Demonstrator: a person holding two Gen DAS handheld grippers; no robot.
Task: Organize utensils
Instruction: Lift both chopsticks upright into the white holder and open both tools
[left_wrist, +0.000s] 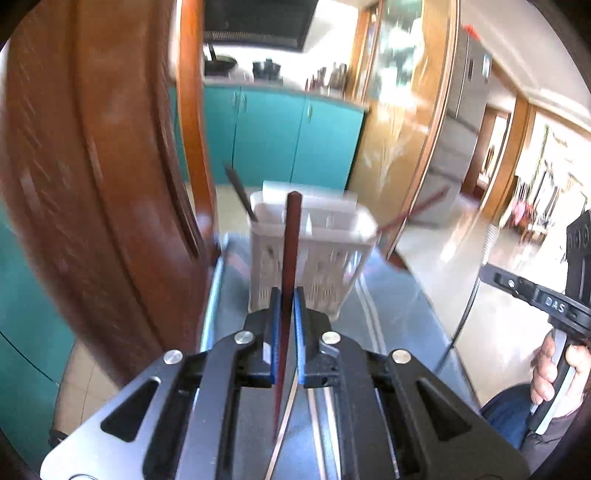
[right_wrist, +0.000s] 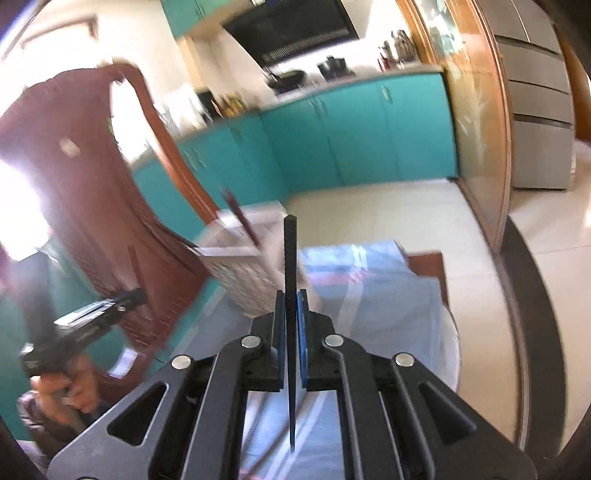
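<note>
The left hand-held gripper (left_wrist: 287, 295) is clenching a reddish-brown chopstick (left_wrist: 290, 258) between its blue pads (left_wrist: 300, 332), the stick standing nearly upright with its blunt end rising in front of the white utensil basket (left_wrist: 314, 266) and its thin end reaching down behind the jaws; the basket is sitting on the worktop (left_wrist: 399, 306), which is covered with a grey-blue striped cloth, and it is already holding a dark chopstick (left_wrist: 240, 192) leaning out to the left and a reddish one (left_wrist: 413, 212) leaning out to the right over its rim; the right hand-held gripper (right_wrist: 290, 299) is gripping a dark chopstick (right_wrist: 290, 277) of its own, likewise pinched between blue pads (right_wrist: 303, 332) and pointing up, and it is hanging over the cloth-covered worktop (right_wrist: 388, 295) just to the right of the basket (right_wrist: 243, 277), which is blurring in this view, so which compartment its leaning chopstick (right_wrist: 240, 218) occupies is hard to tell; a carved wooden chair back (left_wrist: 92, 184) is standing close to the left of the basket; teal kitchen cabinets (left_wrist: 277, 136) are running along the wall beyond; the person's right hand (left_wrist: 554, 369) is showing at the edge of the left view, wrapped around a gripper handle, and the left hand (right_wrist: 62, 391) is showing low in the right view.
</note>
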